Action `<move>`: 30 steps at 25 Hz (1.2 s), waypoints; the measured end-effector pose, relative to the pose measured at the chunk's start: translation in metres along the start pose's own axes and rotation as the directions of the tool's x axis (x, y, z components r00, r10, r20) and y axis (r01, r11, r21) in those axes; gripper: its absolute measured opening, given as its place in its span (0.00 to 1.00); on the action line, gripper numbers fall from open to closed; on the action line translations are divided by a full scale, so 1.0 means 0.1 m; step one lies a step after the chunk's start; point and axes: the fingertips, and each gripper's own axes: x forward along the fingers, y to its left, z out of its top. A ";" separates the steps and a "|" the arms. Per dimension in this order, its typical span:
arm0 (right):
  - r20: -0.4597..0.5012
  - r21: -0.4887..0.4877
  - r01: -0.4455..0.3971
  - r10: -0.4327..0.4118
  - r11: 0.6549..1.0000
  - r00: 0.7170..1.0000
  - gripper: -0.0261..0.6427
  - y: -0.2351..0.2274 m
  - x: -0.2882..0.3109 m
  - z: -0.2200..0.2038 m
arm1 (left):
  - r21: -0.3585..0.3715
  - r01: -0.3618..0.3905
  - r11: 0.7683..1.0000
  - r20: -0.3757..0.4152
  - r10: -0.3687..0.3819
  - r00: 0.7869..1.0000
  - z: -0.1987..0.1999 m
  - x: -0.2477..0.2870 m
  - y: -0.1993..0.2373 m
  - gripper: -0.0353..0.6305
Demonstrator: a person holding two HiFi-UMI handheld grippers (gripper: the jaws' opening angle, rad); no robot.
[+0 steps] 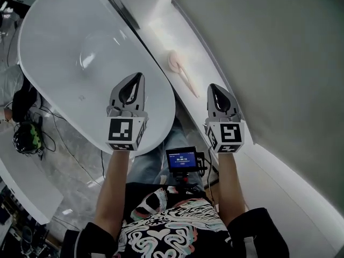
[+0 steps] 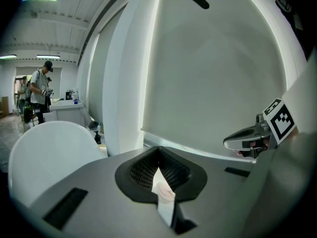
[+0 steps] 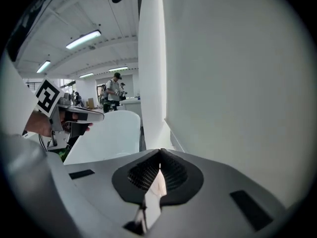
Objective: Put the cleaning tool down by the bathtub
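The cleaning tool (image 1: 181,72), a pale pink brush with a round head and a long handle, lies on the white ledge (image 1: 161,28) between the white oval bathtub (image 1: 64,47) and the wall. Both grippers hang in the air nearer to me than the tool, and neither touches it. My left gripper (image 1: 138,79) is over the tub's near rim, shut and empty. My right gripper (image 1: 213,88) is beside the ledge, shut and empty. In the left gripper view the jaws (image 2: 158,152) meet at the tip, and a bit of the pink tool (image 2: 164,192) shows behind them.
A plain grey wall (image 1: 279,52) runs along the right. A small black device with a lit screen (image 1: 181,159) hangs in front of my chest. Cables and a dark headset (image 1: 27,138) lie on the floor at left. A person (image 2: 40,86) stands far behind the tub (image 2: 44,152).
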 end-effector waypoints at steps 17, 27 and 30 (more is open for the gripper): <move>0.173 0.003 0.044 -0.044 0.999 0.984 0.08 0.31 -0.96 1.03 | 0.000 -0.030 1.000 0.198 0.029 0.980 1.10 -0.87 0.01 0.08; 0.254 -0.017 0.049 -0.043 0.999 0.966 0.08 0.57 -1.26 1.52 | -0.017 -0.025 1.000 0.305 0.029 0.952 1.68 -1.30 0.07 0.08; 0.293 -0.023 0.058 -0.049 0.998 0.955 0.08 0.58 -1.33 1.61 | 0.003 -0.029 1.000 0.342 0.026 0.939 1.84 -1.39 0.07 0.08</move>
